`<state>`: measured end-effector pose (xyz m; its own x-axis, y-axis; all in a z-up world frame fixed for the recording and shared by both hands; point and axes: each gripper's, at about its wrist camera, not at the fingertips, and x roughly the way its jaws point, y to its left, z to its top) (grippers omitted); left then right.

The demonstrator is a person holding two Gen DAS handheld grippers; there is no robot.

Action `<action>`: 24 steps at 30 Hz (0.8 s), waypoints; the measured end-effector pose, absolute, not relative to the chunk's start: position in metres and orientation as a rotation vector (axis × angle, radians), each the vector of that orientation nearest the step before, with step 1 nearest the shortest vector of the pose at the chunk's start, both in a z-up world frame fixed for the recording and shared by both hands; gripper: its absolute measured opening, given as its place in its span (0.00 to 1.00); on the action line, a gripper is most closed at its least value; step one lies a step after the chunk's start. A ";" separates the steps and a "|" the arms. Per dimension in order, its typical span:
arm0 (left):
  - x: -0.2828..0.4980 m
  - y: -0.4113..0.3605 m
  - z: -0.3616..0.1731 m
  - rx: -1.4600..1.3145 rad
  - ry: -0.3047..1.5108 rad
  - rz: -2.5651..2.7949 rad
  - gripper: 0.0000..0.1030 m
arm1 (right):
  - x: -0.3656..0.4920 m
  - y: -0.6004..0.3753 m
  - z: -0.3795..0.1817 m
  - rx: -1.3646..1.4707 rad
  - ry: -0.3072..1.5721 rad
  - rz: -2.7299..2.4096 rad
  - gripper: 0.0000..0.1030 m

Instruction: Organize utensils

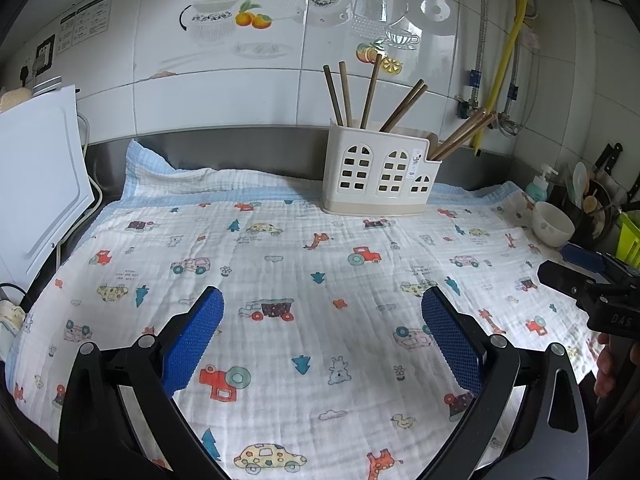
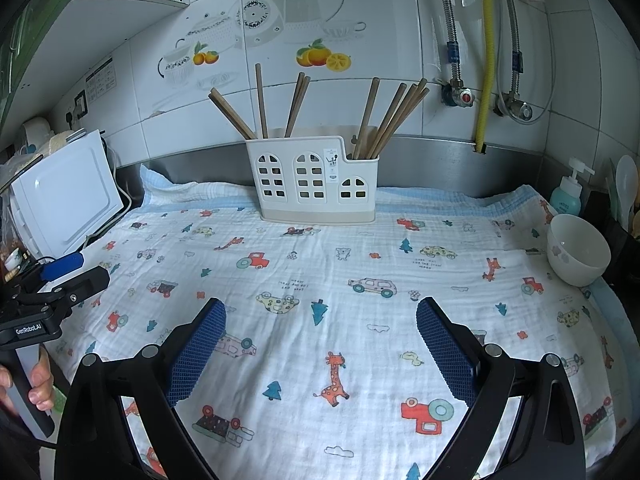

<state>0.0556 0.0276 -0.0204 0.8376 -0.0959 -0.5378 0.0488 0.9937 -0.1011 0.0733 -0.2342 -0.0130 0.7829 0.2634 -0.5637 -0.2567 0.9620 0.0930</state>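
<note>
Chopsticks, long brown wooden ones (image 2: 262,100), all stand in the cream plastic utensil holder with house-shaped window cut-outs (image 2: 316,184), which sits upper centre of the right wrist view, on the far edge of the white muslin cloth printed with cars and giraffes (image 2: 320,280), just before the steel backsplash. As I read it, one loose group leans about in the taller left compartment and another bunch (image 2: 394,114) is packed into the lower right compartment. In the left wrist view the same holder (image 1: 380,172) appears upper right of centre, with its right-hand sticks (image 1: 464,134) leaning far out to the right.

My left gripper (image 1: 322,334) hovers low over the cloth with its blue-padded fingers (image 1: 196,336) spread wide and nothing between them. My right gripper (image 2: 320,346) is likewise spread apart and carrying nothing, well short of the holder.

I see no utensil lying loose on the cloth in either view, so I judge the sorting done or nearly so. What may remain is tidying the splayed sticks upright, though I cannot tell whether that is wanted. A white ceramic bowl (image 2: 578,250) rests at the right edge of the cloth, near a teal soap pump bottle (image 2: 566,196); spoons further right are off the cloth and mostly cut off by the frame.
</note>
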 end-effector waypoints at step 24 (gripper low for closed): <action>0.055 0.028 -0.020 -0.085 0.573 -0.088 0.95 | 0.073 -0.232 -0.012 0.007 0.609 0.286 0.90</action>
<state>0.0548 0.0275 -0.0202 0.8369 -0.1066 -0.5368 0.0594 0.9928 -0.1044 0.0726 -0.2324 -0.0118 0.7823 0.2666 -0.5630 -0.2625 0.9607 0.0902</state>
